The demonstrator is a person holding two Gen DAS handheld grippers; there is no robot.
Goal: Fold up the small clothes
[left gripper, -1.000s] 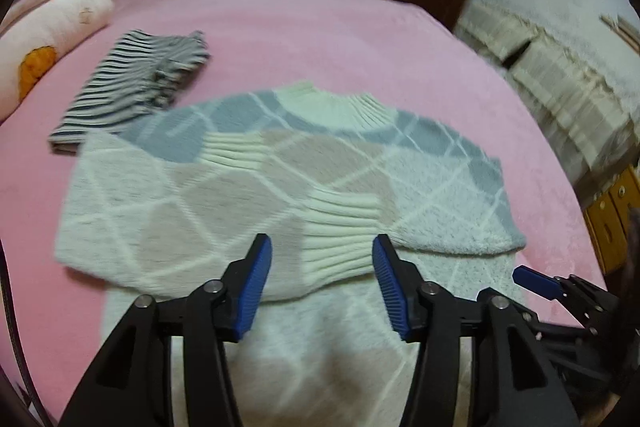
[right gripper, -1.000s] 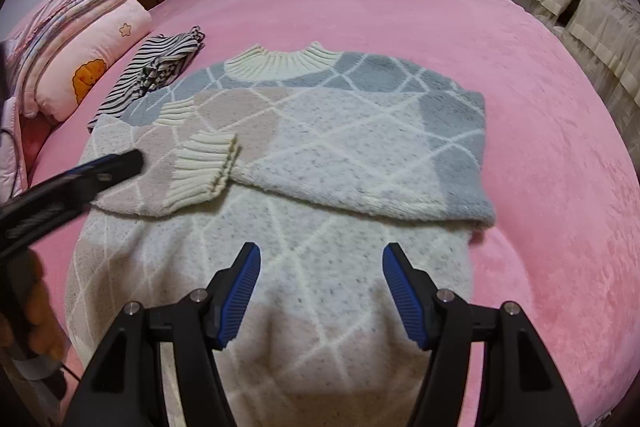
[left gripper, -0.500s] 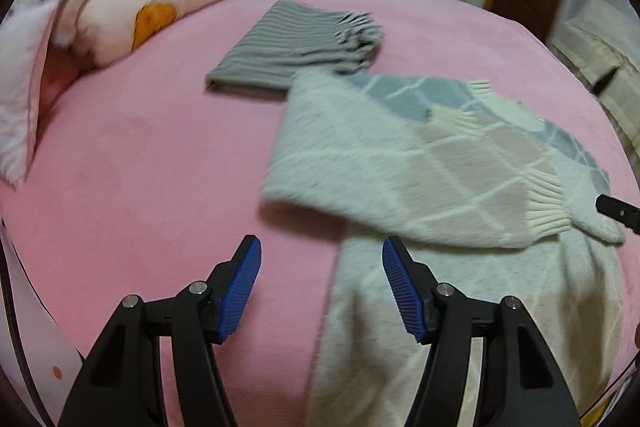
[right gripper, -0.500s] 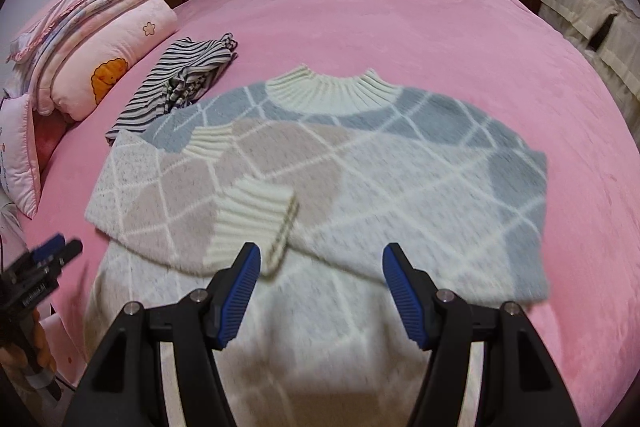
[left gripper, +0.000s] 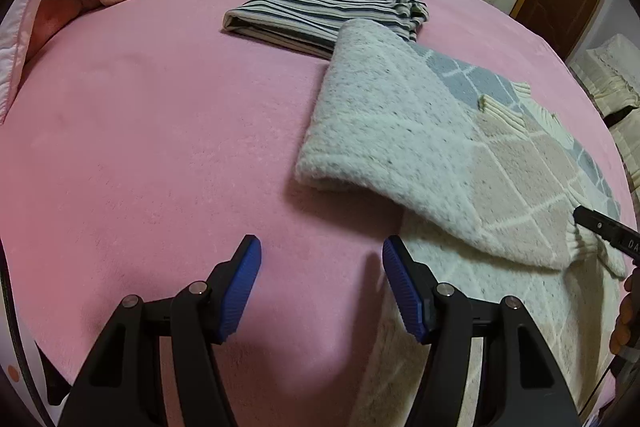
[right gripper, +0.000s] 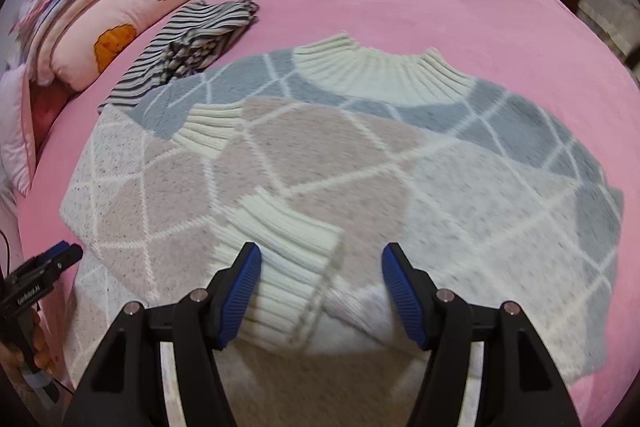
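Note:
A knit sweater (left gripper: 400,131) with a cream, beige and grey diamond pattern lies flat on the pink bed (left gripper: 140,147), both sleeves folded across its chest. My left gripper (left gripper: 322,267) is open over bare pink cover just left of the sweater's side edge, with nothing between its fingers. In the right wrist view the sweater (right gripper: 360,155) fills the middle. My right gripper (right gripper: 322,267) hovers over a folded sleeve's ribbed cuff (right gripper: 288,239). Its jaws are closing, the cuff lies between them, and the pads do not press it.
A folded striped garment (left gripper: 320,11) lies beyond the sweater's far left corner, touching it. Pink pillows (right gripper: 120,23) and stacked bedding sit at the bed's head on the left. Wardrobe doors and a brown door stand behind.
My left gripper swung left off the sweater's chest and sank over the pink cover by its side edge. My right gripper moved in over the folded cuff, its jaws slightly narrower.

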